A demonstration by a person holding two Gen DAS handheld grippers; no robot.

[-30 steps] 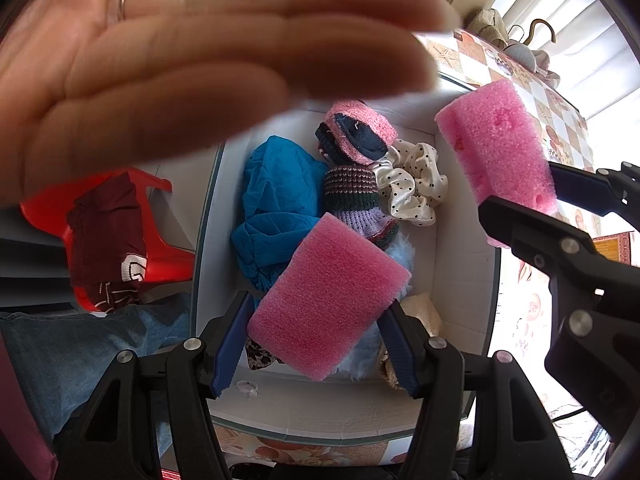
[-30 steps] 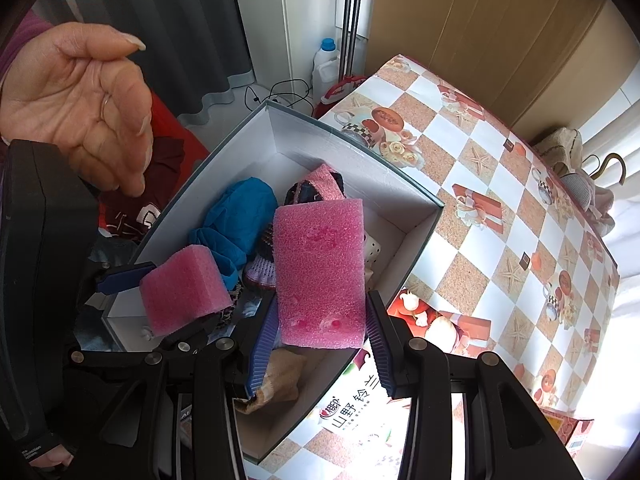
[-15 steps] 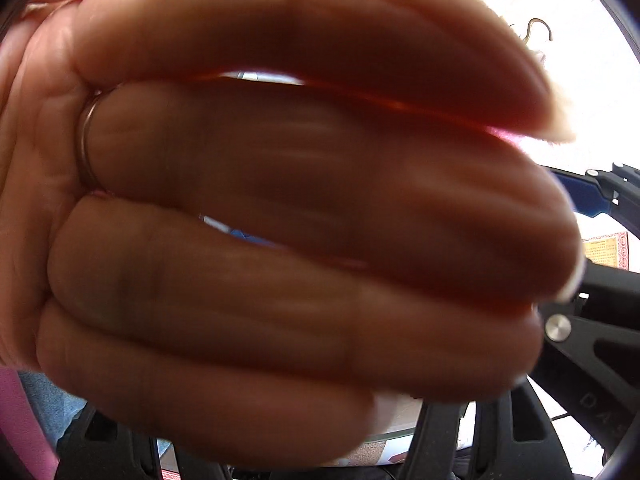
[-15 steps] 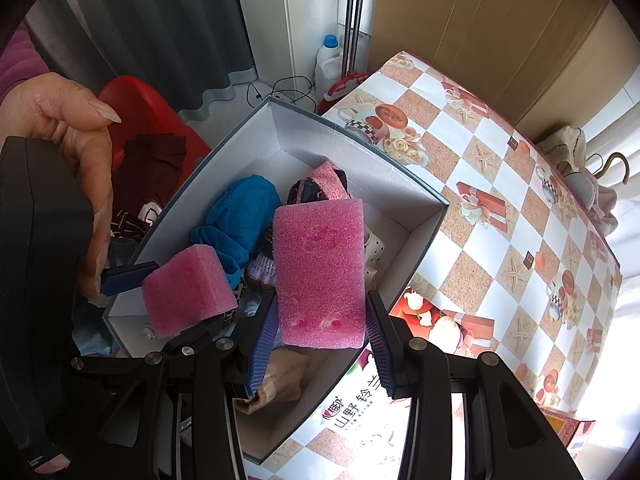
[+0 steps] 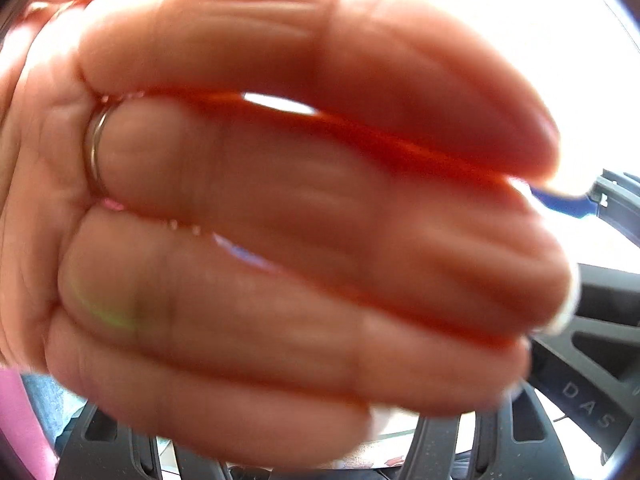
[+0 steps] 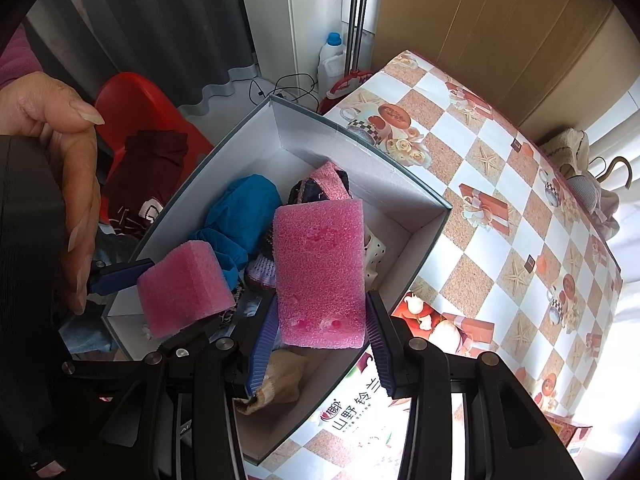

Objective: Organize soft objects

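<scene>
Right gripper (image 6: 320, 320): pointed down over the box (image 6: 400, 184), jaws clamped on an upright pink sponge (image 6: 320, 272), pads pressing both its long sides. Left gripper (image 6: 160, 300): seen from the right wrist view, just left of the first, gripping a second, smaller sponge (image 6: 184, 288) over the box's near-left corner; one blue pad (image 6: 120, 276) lies against the sponge's upper-left side, the other side rests on the black finger below. Hand (image 5: 288, 216): bare, ring on one finger, held flat against the left wrist lens, blocking nearly all of that view. Box contents: blue cloth (image 6: 240, 216), pink-and-dark knit piece (image 6: 324, 184), spotted white fabric (image 6: 376, 252), tan item (image 6: 280, 380) at the near end. Box stands on a checked tablecloth (image 6: 520, 240). Beyond it: red chair (image 6: 132, 108) with dark garment (image 6: 148, 168), white bottle (image 6: 332, 56).
</scene>
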